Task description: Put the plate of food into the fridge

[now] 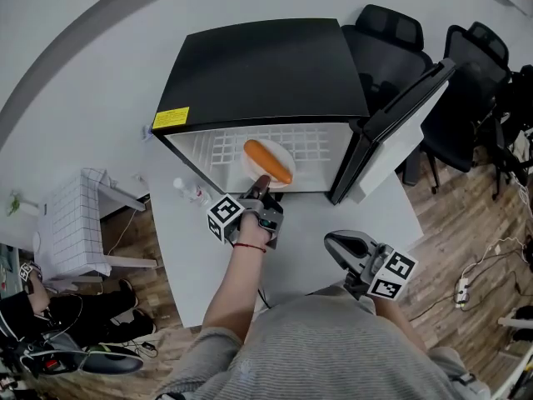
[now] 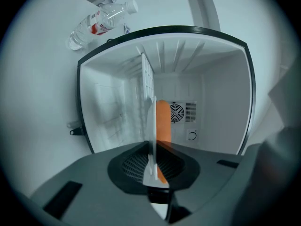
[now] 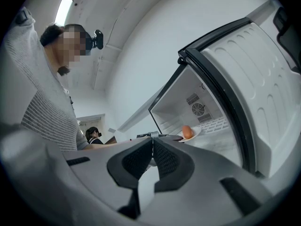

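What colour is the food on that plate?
The sausage-shaped food is orange, on a white plate; head view shows it best.

Grey ribbed sweater [image 1: 333,348], L sleeve [image 1: 204,344] ends at elbow; red string bracelet [image 1: 249,246] on L wrist. L claw [image 1: 263,183], R claw [image 1: 335,242]: dk grey, b/w marker cubes [image 1: 225,215].

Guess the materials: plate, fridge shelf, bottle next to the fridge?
Plate: plain white, smooth, with a thin rim seen edge-on in the left gripper view. Could be glazed ceramic or melamine; can't tell which.
Fridge shelf: open white grid, probably coated metal wire.
Bottle: transparent body, white cap, red label. Likely thin clear plastic.
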`<state>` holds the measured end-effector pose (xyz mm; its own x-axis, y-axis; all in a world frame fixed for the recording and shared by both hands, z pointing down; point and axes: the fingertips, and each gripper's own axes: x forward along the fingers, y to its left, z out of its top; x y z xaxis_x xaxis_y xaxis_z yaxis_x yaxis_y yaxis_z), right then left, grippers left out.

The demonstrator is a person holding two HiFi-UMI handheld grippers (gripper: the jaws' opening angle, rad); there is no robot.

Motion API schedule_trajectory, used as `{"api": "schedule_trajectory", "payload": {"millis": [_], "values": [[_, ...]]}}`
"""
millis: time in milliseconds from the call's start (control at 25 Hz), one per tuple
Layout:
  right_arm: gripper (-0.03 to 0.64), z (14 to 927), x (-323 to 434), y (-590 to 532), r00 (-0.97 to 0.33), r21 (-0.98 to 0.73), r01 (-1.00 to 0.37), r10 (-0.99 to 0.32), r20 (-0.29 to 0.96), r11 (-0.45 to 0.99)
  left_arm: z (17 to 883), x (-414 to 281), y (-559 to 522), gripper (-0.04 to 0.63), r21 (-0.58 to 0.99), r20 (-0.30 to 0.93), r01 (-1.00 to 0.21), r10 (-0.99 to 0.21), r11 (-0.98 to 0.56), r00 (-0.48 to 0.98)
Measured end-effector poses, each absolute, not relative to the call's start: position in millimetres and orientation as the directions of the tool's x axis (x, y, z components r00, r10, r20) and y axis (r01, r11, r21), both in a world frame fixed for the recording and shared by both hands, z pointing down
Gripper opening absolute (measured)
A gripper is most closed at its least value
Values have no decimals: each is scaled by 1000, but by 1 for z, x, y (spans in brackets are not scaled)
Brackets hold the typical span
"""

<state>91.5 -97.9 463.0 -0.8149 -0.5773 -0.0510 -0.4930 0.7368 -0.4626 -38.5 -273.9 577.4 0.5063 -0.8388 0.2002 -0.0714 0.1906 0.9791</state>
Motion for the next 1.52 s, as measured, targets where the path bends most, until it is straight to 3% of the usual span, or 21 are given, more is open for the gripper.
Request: {"api": "schedule_trajectory", "payload": {"millis": [640,1160,1520], "values": [[14,469,76,-111,-863,-473,-429,-504,-36,769,582,-34,-296,43,980,194,-46,-859,196,473],[14,479,18,-78,-960,-450,-262,-278,33,854,583,-30,-303,43,979,193,-36,-867,199,459],[14,486,12,-82,-967,-466,-246,-252,51,850,585,-29,-316,43,980,187,-16,-883,199,431]]}}
